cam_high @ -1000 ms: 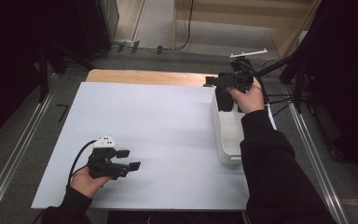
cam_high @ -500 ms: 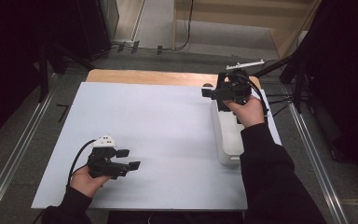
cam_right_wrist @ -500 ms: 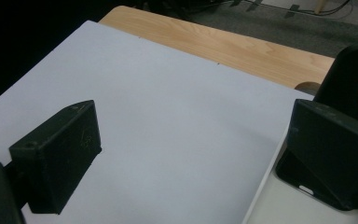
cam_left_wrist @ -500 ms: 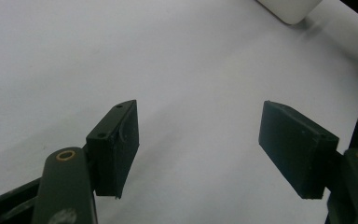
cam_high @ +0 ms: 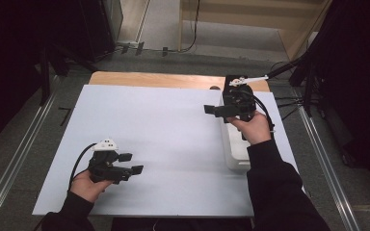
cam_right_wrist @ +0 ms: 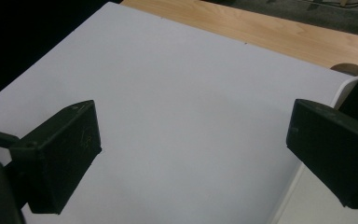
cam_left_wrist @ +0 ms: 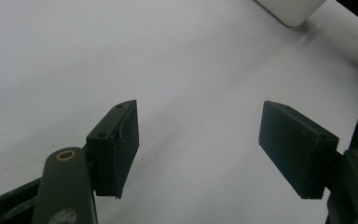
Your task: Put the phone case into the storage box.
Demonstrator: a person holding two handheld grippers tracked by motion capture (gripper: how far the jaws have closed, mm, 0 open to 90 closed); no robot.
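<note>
The right gripper [cam_high: 213,110] is hovering over the near-left edge of a white tray [cam_high: 236,154] that is lying along the right side of the bench [cam_high: 173,144], on its white sheet. Its fingers [cam_right_wrist: 60,154] are standing wide apart, gripping nothing, and pointing out over the sheet. The left gripper [cam_high: 130,163] is resting low at the near-left of the bench, well apart from the tray, its fingers [cam_left_wrist: 116,144] also standing open with only bare sheet between them. A strip of wood is showing at the far edge of the bench
</note>
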